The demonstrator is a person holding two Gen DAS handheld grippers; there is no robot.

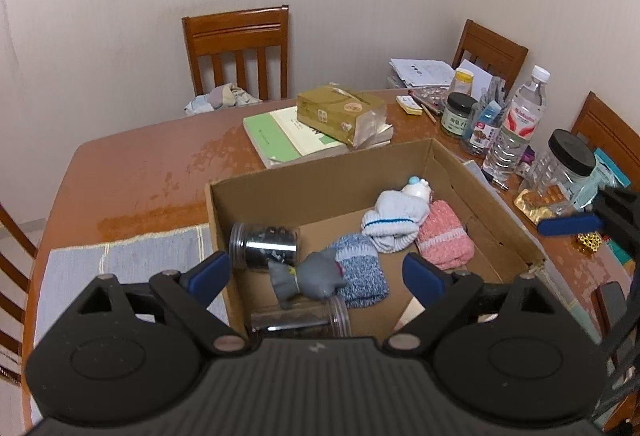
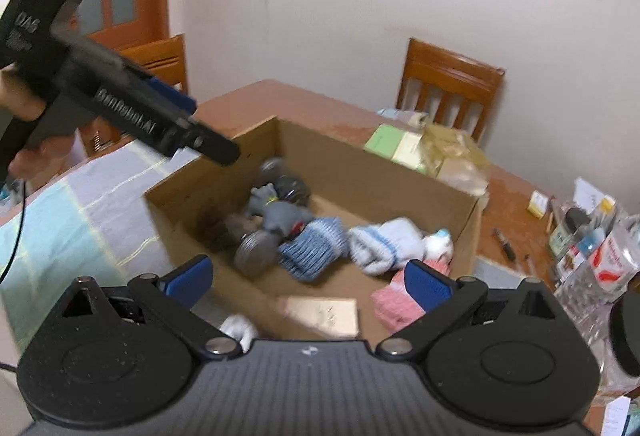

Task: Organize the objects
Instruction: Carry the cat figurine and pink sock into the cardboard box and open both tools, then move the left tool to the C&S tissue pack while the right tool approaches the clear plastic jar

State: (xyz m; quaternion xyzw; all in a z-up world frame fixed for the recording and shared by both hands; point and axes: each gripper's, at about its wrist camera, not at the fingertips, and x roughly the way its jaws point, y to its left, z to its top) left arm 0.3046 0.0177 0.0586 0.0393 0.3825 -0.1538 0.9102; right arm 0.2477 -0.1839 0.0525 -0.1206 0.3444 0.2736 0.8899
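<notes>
- Left gripper [image 1: 316, 272]: fingers wide apart, holding nothing, above the cardboard box [image 1: 320, 164].
- Right gripper [image 2: 308, 282]: fingers wide apart, empty.
- Grey toy [image 1: 308, 276] at the blue sock's [image 1: 360, 272] nine o'clock.

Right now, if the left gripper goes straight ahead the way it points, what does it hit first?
Probably the grey rubber animal toy inside the brown cardboard box. It lies centred between the open left gripper fingers, beside the blue knitted sock; depth is uncertain.

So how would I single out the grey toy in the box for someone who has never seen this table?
Find the open cardboard box on the wooden table. Among the rolled socks and clear jars inside lies the grey toy, the only smooth, animal-shaped rubbery figure there.
</notes>
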